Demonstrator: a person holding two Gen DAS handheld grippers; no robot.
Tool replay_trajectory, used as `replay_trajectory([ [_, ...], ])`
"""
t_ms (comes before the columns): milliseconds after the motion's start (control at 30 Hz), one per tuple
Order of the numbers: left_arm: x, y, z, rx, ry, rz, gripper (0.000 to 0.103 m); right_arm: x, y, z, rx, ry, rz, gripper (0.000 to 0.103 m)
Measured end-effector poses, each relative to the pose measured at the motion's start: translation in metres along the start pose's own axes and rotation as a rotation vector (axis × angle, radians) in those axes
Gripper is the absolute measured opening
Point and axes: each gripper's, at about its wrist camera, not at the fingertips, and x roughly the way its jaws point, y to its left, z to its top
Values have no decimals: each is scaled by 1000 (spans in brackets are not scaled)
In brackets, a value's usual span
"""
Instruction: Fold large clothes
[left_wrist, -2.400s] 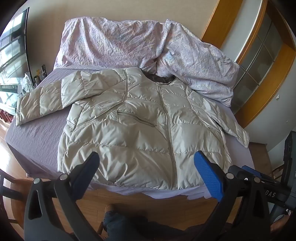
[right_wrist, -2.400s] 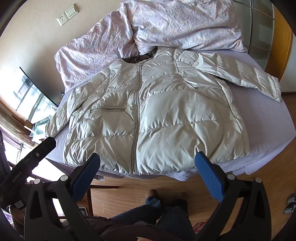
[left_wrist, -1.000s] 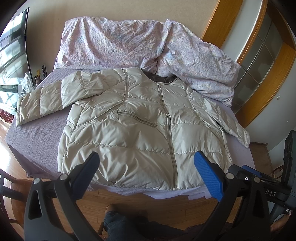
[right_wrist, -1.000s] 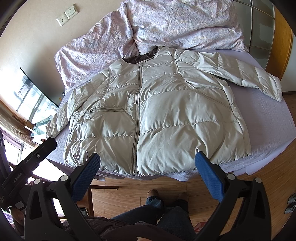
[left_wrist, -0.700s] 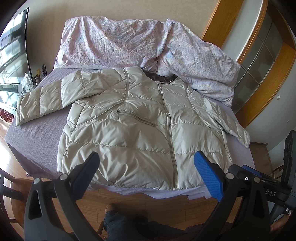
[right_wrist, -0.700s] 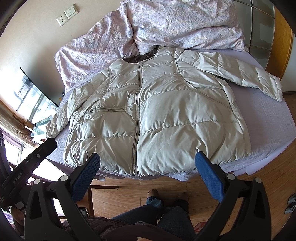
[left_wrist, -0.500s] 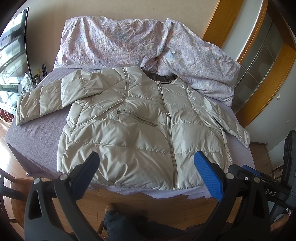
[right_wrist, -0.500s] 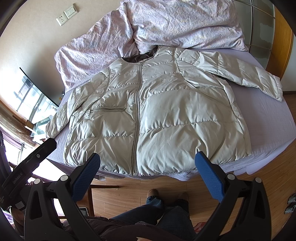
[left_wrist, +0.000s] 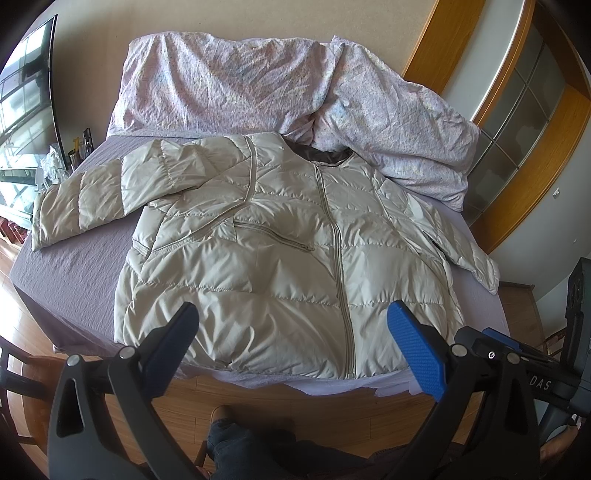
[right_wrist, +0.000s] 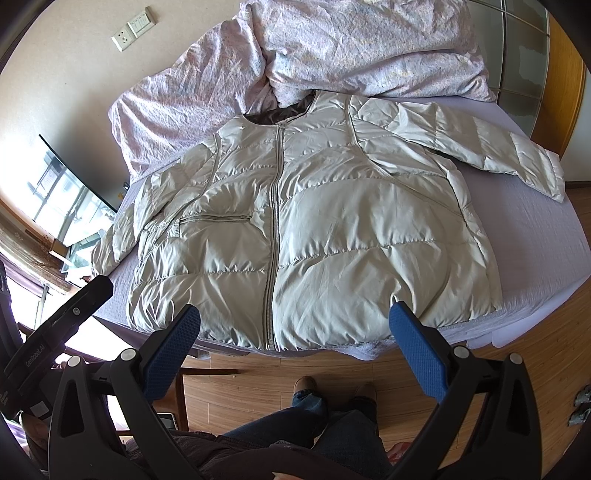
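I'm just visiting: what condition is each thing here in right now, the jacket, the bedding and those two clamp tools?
Puffer jacket: spread flat on the bed, zipped shut, sleeves out, unfolded.
Duvet: crumpled at the head of the bed.
Bed sheet: partly covered by the jacket.
Left gripper: open, empty.
Right gripper: open, empty.

A bed (left_wrist: 77, 266) covered in a lavender sheet carries a pale quilted jacket (left_wrist: 280, 258), zipped and spread flat with both sleeves out, its collar touching a rumpled floral duvet (left_wrist: 258, 85) heaped at the head.
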Motion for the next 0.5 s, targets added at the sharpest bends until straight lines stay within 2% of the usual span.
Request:
replay_trajectory([
  [500,0,0,0,0,1,1,101,4,-1,2,-1,1,2,102],
])
